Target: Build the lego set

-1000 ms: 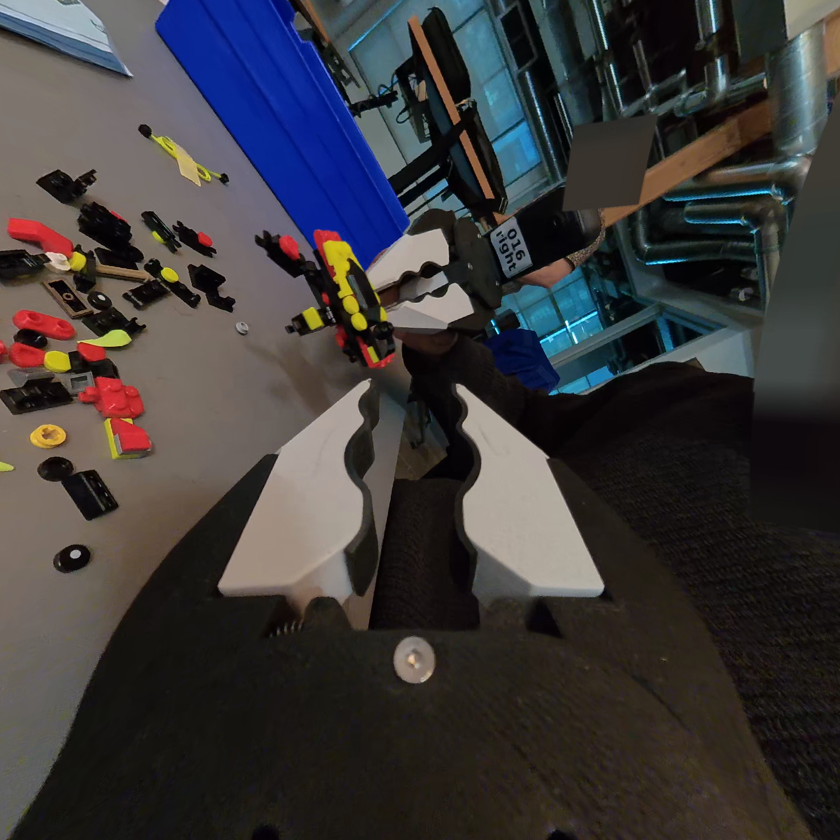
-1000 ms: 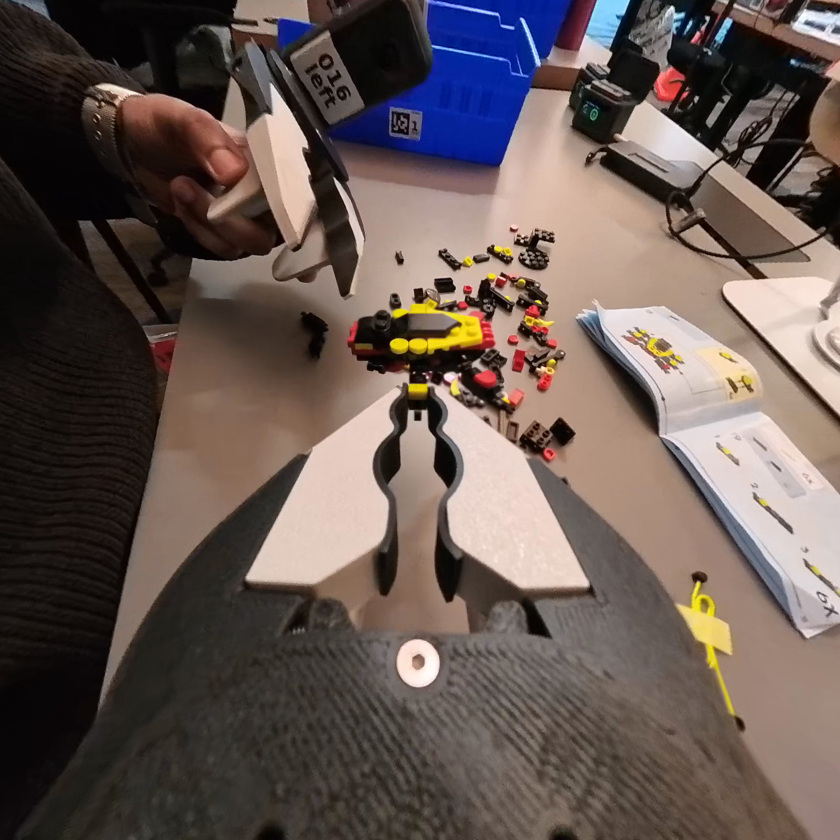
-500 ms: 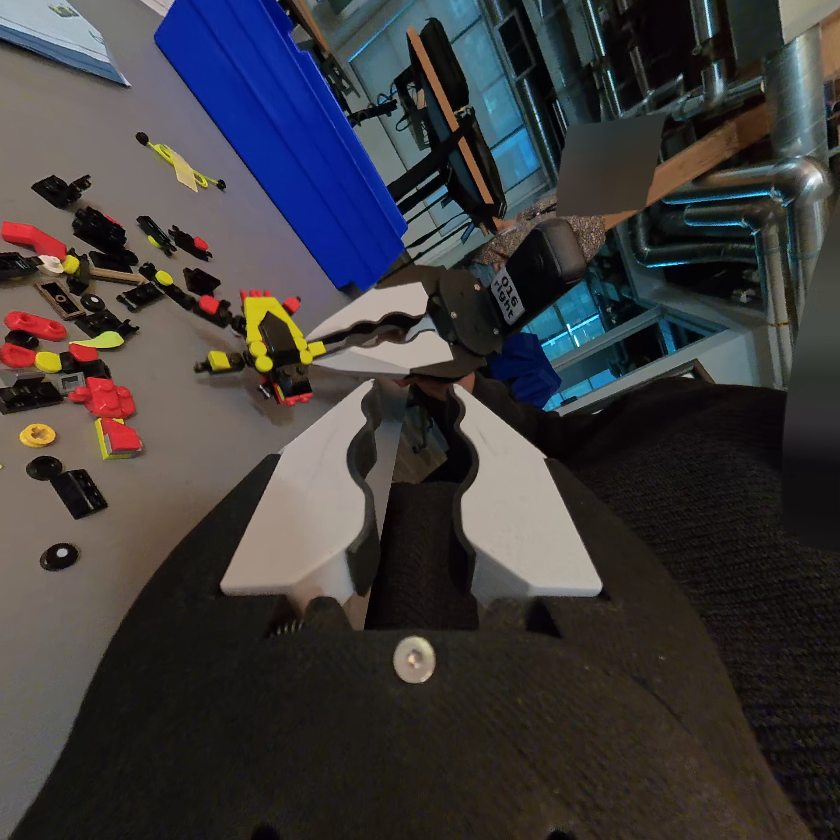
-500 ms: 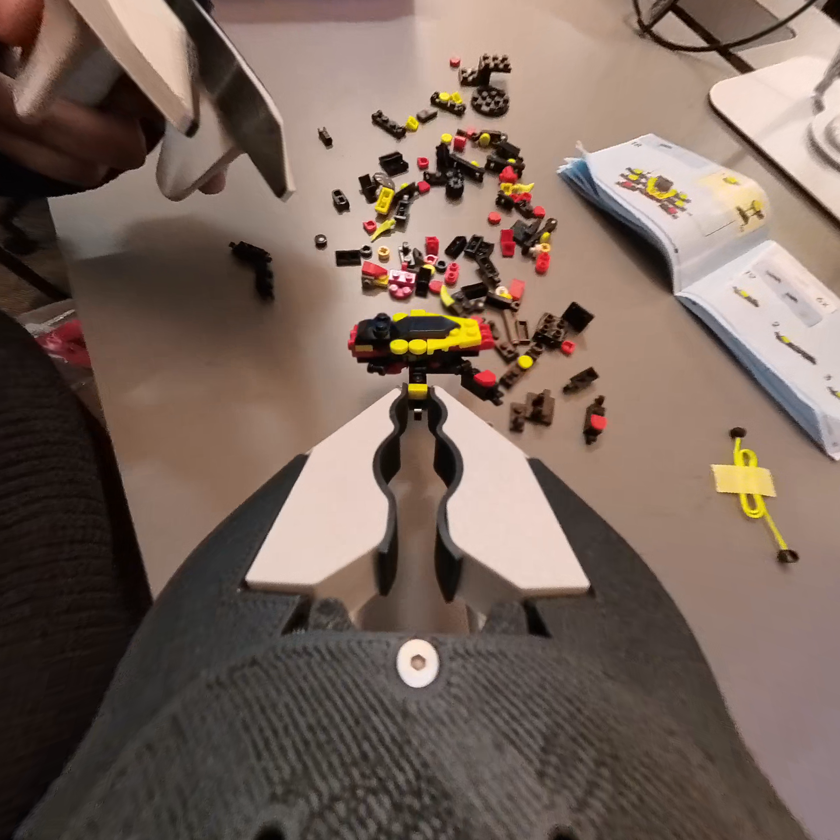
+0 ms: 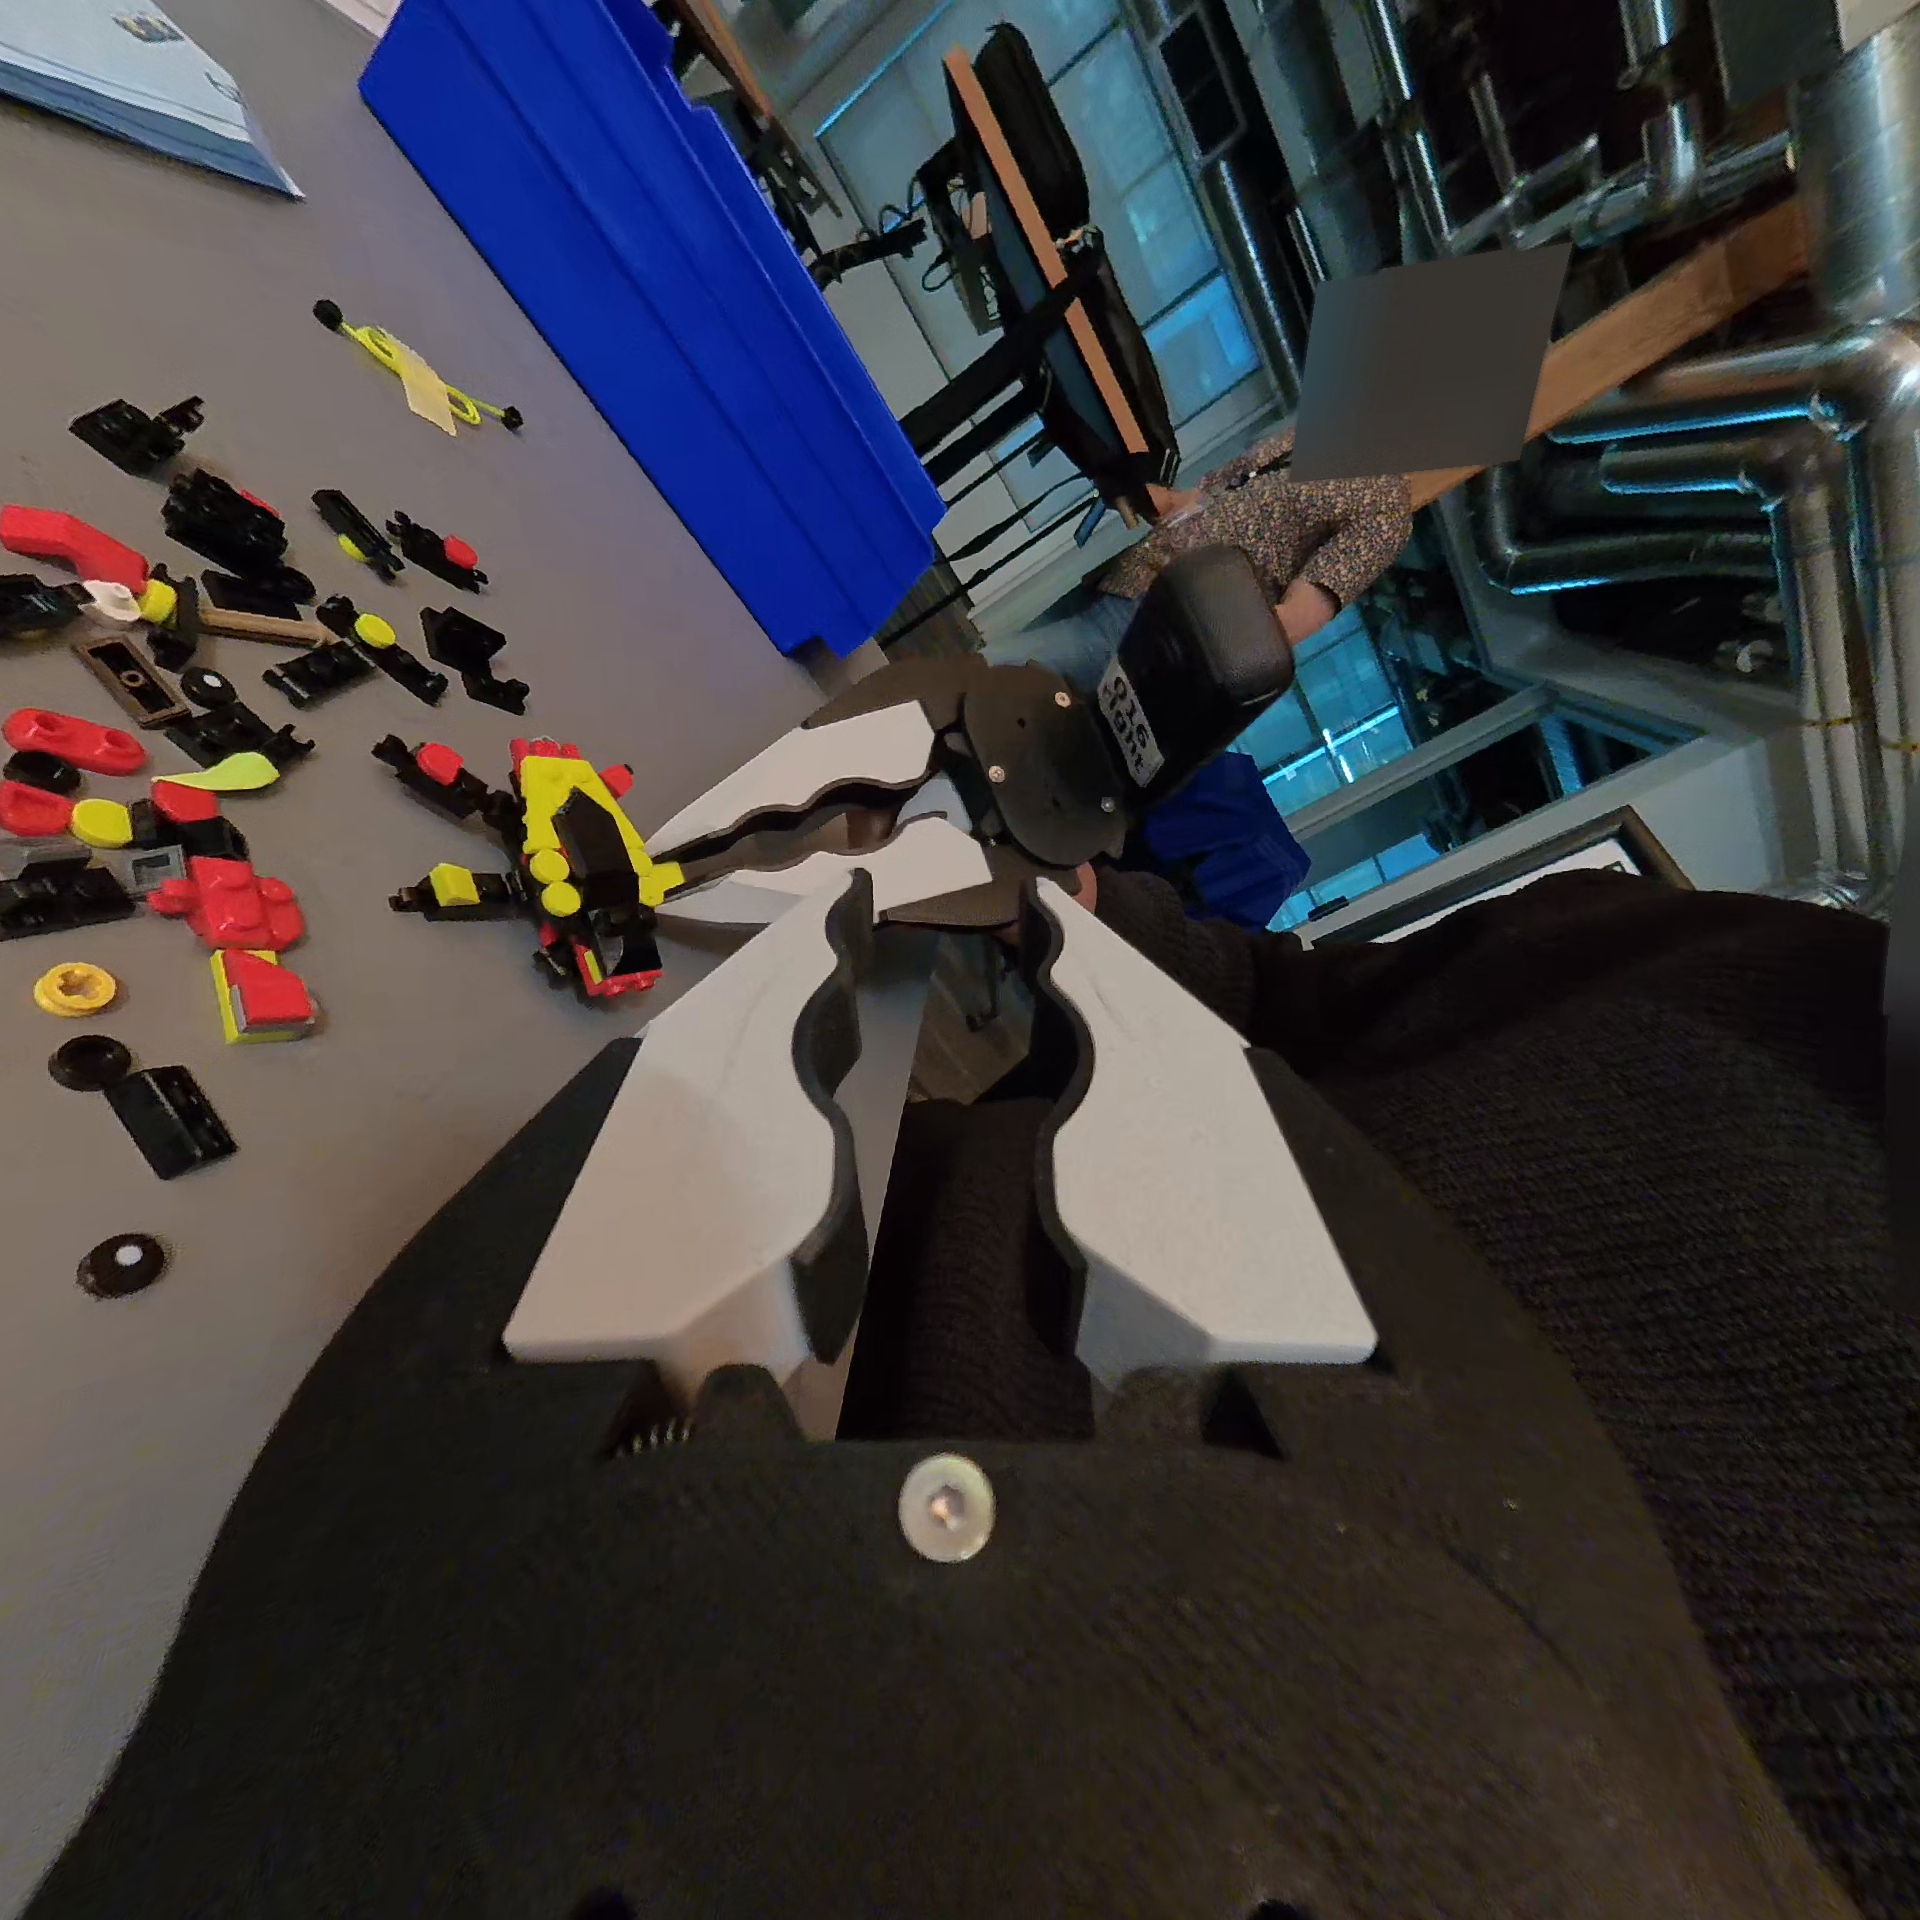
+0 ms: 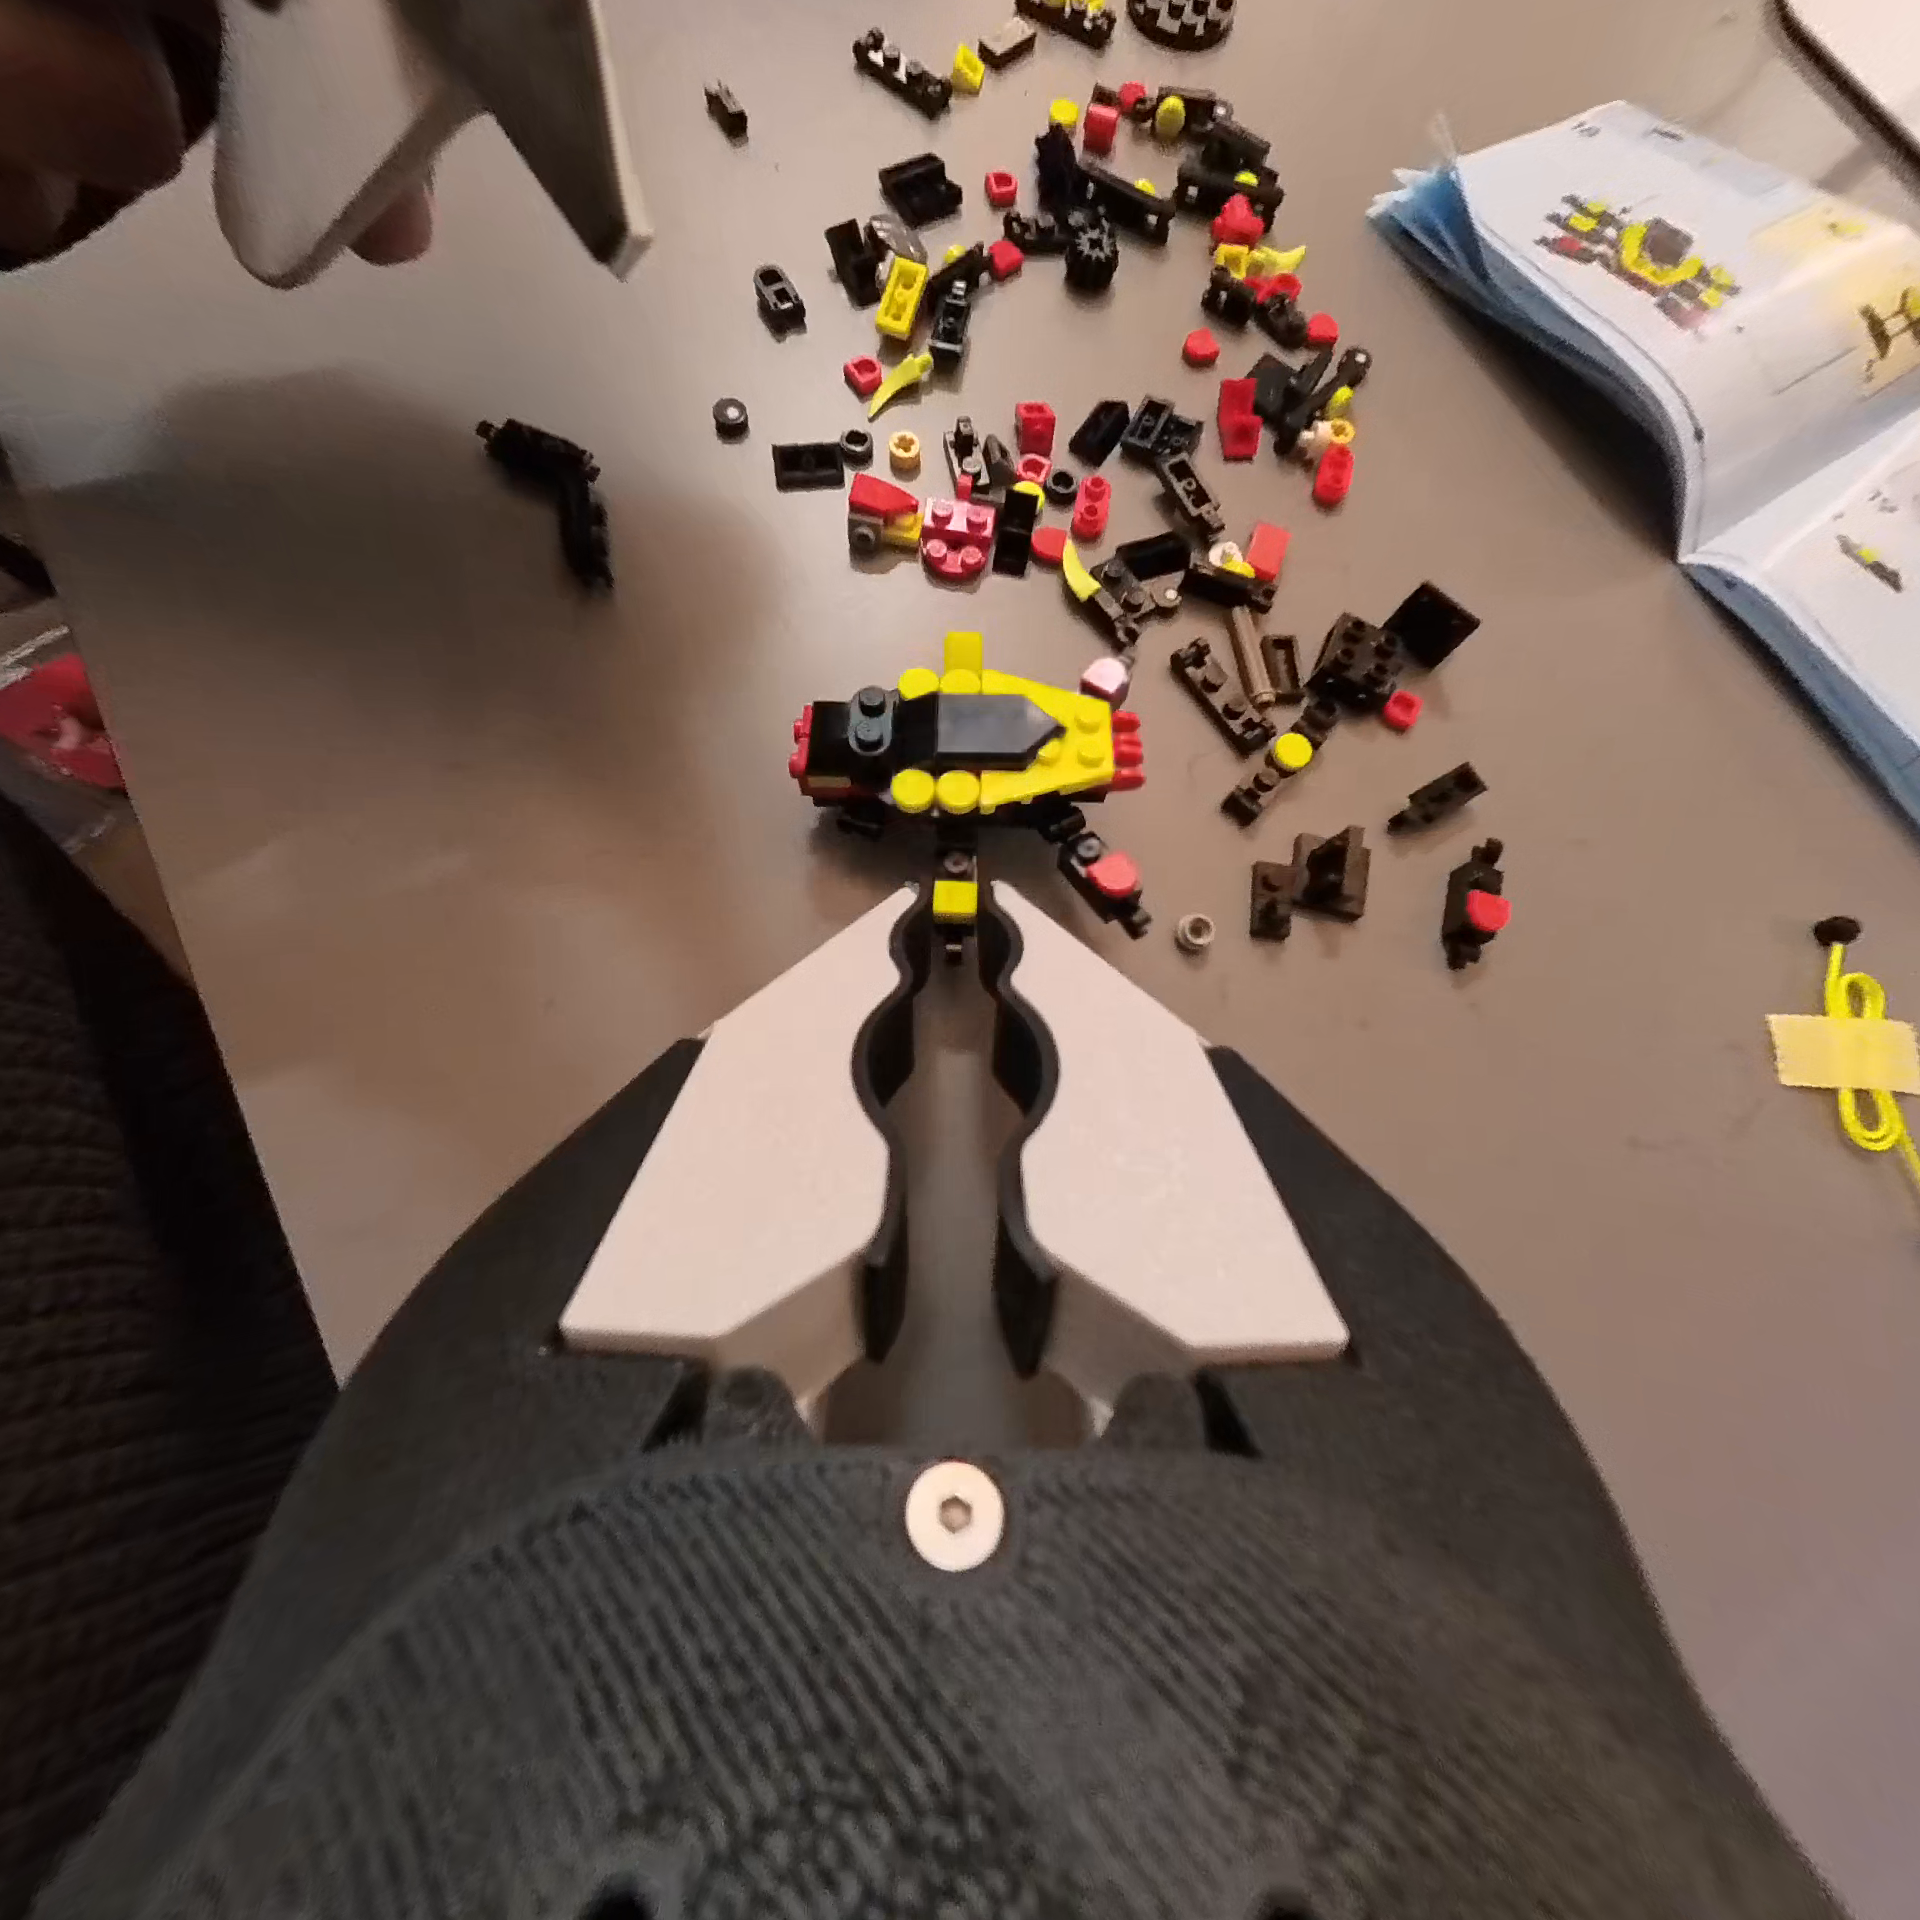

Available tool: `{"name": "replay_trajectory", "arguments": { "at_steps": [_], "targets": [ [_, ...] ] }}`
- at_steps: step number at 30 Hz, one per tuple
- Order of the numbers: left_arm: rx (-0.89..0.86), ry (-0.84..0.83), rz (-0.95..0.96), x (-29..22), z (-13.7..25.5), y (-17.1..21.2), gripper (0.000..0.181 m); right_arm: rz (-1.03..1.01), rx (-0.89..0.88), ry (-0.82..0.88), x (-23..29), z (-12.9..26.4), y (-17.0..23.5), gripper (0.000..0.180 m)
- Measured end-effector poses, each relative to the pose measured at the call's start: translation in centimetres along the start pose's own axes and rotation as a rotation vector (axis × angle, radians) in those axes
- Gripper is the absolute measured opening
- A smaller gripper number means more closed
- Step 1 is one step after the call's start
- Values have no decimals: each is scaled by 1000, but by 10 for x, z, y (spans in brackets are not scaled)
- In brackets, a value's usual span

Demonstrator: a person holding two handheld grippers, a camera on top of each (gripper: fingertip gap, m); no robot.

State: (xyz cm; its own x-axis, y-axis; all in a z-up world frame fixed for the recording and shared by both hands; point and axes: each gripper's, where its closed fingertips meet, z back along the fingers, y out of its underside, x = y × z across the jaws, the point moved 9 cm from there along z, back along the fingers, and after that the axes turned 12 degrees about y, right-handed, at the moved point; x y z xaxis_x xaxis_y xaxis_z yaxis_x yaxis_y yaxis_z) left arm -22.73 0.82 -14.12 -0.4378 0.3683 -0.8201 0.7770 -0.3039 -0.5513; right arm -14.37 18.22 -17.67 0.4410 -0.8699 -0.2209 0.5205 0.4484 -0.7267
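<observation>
A partly built yellow, black and red lego model (image 6: 966, 743) is held by a small yellow and black limb in my right gripper (image 6: 954, 904), which is shut on it. The model hangs low over the grey table (image 6: 416, 831); I cannot tell whether it touches. It also shows in the left wrist view (image 5: 582, 862), at the tip of the right gripper (image 5: 675, 868). My left gripper (image 5: 945, 914) is open and empty, raised off the table's near edge. It shows at the top left of the right wrist view (image 6: 416, 135). Loose pieces (image 6: 1091, 416) lie beyond the model.
An open instruction booklet (image 6: 1714, 343) lies right of the pieces. A black bent piece (image 6: 561, 488) lies alone to the left. A yellow cord with tape (image 6: 1849, 1060) lies at the right. A blue bin (image 5: 644, 312) stands at the table's far side. A person (image 5: 1247, 520) is behind. There is about 11 centimetres between the tips of the two grippers. Between my left fingertips and the black bent piece (image 6: 561, 488) there is roughly 10 centimetres.
My right gripper has brought the model down from mid-air to just over the table, next to the loose pieces. My left gripper has stayed raised and open.
</observation>
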Motion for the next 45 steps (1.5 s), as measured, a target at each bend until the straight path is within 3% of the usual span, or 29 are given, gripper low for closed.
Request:
{"name": "replay_trajectory", "arguments": {
  "at_steps": [11, 20, 31, 36, 42, 45],
  "targets": [
    [-14, 3, 11, 1, 2, 0, 26, -29, -27, -57, -2, 4, -3, 16],
    [3, -13, 16, 4, 2, 1, 27, -83, 15, -98, -14, 4, 6, 11],
    [-11, 2, 39, 6, 2, -1, 28, -97, -11, -320, 15, -2, -5, 20],
    [-14, 0, 39, 6, 3, -1, 28, -72, -100, -205, -7, 6, -10, 21],
    [-6, -22, 39, 7, 3, -1, 28, -163, -17, -216, -20, 0, 3, 31],
    [29, -124, 4, 10, 5, 1, 28, -119, 27, -216, -12, -4, 5, 32]
  ]
}}
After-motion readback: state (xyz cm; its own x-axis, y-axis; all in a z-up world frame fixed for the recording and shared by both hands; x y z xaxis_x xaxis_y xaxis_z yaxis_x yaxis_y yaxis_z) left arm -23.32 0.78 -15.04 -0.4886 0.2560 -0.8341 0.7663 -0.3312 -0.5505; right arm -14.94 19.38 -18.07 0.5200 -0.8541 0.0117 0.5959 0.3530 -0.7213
